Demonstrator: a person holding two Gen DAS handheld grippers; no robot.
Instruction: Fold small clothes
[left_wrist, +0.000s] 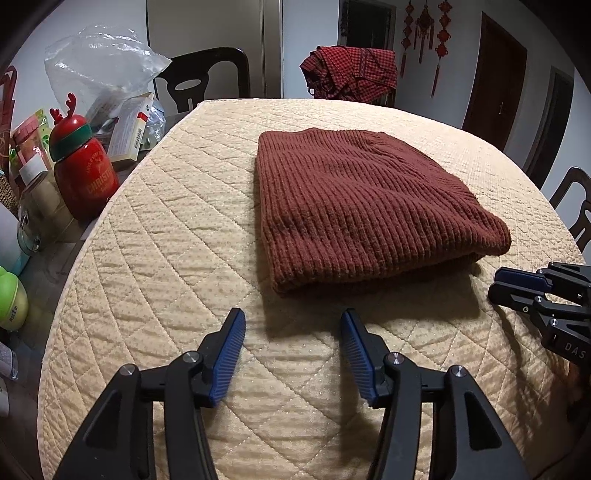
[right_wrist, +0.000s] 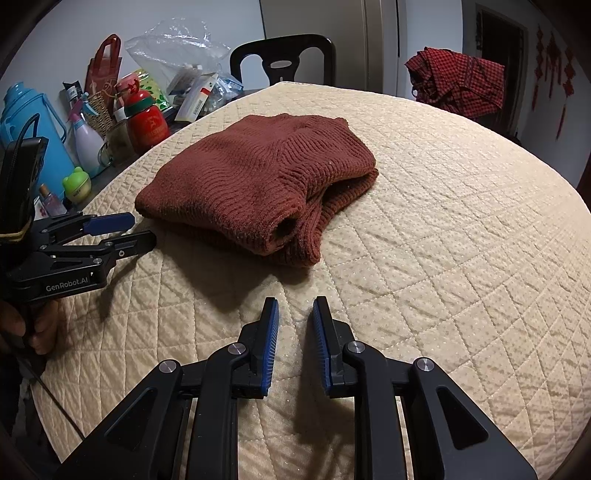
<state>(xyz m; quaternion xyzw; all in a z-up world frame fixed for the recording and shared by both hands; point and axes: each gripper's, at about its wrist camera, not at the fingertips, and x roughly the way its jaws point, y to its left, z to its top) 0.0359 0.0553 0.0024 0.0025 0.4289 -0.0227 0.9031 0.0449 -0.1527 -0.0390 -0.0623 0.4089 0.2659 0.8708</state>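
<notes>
Cream quilted cover (left_wrist: 166, 258) with diamond stitching, spread over the whole tabletop. Along the left edge, clutter: red Christmas bottle with green band and antlered lid (left_wrist: 83, 166), clear crumpled plastic bag (left_wrist: 99, 62) behind it, white cardboard box (left_wrist: 127, 133) leaning just right of the bottle, round green frog-faced jar (right_wrist: 77, 184) nearer. Farther left, blue plastic thermos jug (right_wrist: 35, 133), white spray bottle (right_wrist: 86, 142), red paper gift bag (right_wrist: 103, 64). At the far side, dark wooden chair (right_wrist: 284, 59); red checked cloth (left_wrist: 349, 72) heaped over another chair to the right. Red Chinese knot ornaments (left_wrist: 424, 29) hanging on the far wall, dark brown door (left_wrist: 495, 77) right of them.
</notes>
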